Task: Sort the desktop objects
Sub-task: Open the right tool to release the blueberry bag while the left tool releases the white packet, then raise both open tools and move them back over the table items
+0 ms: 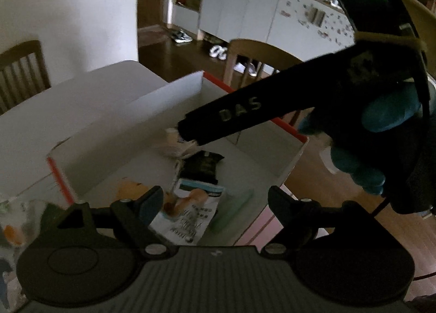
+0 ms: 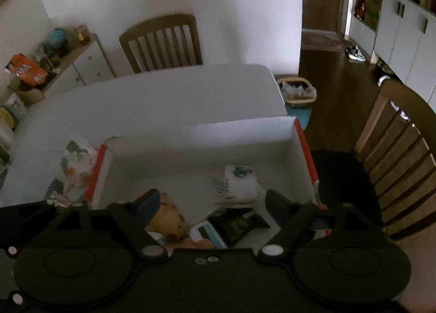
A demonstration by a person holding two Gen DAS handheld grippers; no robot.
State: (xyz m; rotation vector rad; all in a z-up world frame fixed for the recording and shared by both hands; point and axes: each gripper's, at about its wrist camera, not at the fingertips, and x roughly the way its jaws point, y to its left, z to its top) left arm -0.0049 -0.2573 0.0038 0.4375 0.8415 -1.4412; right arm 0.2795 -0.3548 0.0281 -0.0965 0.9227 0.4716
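White table: 1 box, 2 grippers w/ jaws wide, empty.

The box is white inside with red-orange edges. In it lie a black packet with gold print, a white wrapper with blue marks, a tan piece with dark spots and a white leaflet with black lettering. The counter is white. At the right of the left wrist frame, a hand's glove is blue. Both chairs are brown.
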